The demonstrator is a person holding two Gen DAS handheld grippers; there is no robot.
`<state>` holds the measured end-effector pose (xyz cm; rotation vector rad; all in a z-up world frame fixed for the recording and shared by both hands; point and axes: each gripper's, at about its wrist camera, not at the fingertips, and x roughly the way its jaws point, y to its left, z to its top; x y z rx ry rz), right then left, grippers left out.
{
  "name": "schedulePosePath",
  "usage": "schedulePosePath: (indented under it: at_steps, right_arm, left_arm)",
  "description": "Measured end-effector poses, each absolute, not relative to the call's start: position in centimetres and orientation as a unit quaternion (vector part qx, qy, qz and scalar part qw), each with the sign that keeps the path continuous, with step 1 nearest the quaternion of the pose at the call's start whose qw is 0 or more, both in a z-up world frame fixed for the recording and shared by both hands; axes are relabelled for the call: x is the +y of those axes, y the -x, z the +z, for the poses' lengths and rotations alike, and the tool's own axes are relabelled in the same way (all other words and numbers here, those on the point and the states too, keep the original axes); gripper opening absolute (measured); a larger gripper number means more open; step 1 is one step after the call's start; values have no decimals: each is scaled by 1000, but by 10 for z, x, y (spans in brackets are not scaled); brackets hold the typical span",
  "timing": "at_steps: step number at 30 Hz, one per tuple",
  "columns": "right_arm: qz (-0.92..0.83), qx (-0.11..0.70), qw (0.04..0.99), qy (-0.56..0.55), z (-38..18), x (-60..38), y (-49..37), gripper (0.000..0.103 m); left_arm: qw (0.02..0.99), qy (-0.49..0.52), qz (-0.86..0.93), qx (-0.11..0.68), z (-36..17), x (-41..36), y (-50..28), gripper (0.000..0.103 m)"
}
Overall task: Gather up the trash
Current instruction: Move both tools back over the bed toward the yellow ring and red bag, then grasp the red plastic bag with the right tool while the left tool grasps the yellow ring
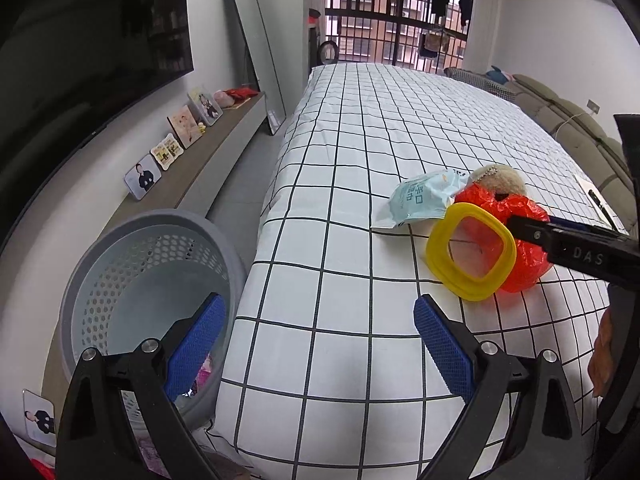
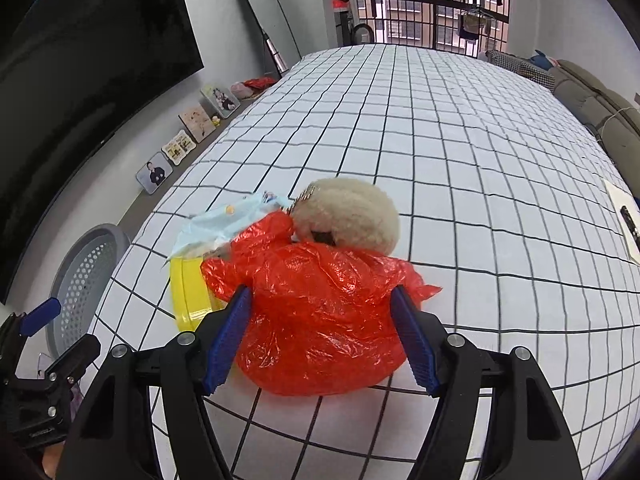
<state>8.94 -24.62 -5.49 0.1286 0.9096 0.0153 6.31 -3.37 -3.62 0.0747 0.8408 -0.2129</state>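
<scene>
A crumpled red plastic bag (image 2: 320,320) lies on the checked bed, with a yellow square ring (image 2: 188,296), a light blue wipes packet (image 2: 224,224) and a beige plush keychain (image 2: 352,216) around it. My right gripper (image 2: 320,312) is open, its jaws on either side of the red bag, not closed on it. In the left wrist view the red bag (image 1: 524,240), yellow ring (image 1: 472,252), packet (image 1: 424,200) and plush (image 1: 502,180) lie ahead to the right. My left gripper (image 1: 320,320) is open and empty over the bed's near edge. A grey perforated basket (image 1: 140,280) stands on the floor left of the bed.
The bed (image 1: 360,140) has a white grid-pattern sheet. A low shelf (image 1: 200,160) with photo frames runs along the left wall under a dark TV. A mirror (image 1: 260,48) leans on the wall. A sofa (image 1: 568,120) is at the right. A paper (image 2: 624,216) lies on the bed's right edge.
</scene>
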Motion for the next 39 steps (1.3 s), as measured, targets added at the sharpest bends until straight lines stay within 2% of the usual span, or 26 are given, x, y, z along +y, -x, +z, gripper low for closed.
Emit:
schedulePosePath:
  at_steps: [5,6,11,13,16,18,30,39]
  right_arm:
    - [13,446,894,-50,-67,-236,-92,68]
    - [14,445,894,-48,-68,-235,-91,65]
    - [19,446,894,-40,-73,-229,-88,42]
    - [22,442,896,-43,-70,-229,-85,27]
    - [25,433,899,-56,-64,-235,-78,16]
    - [24,427,901,-68,-60,-240,-71,13]
    - [-50,382,915,-117,-29,-299,-10,11]
    - [-84,374,914,-135,-35,-334,17,11]
  left_arm:
    - [905,-34,-104,410,-38,-33,-64,93]
    - [905,-34,-105,410,-38,-33,-64,93]
    - [905,-32,-108,410,-37,-35,-62,93]
    - [906,-32,-110,408,-36,-37,-61,93]
    - [906,-32,-114,407,-34,-40,-60,93]
    - [906,-32,-116,405,-33,-44,-58,93]
    - [899,-44,-143,411,-33,-77,-55,93]
    - [890,-58,-165,420,-42,-118,-59,93]
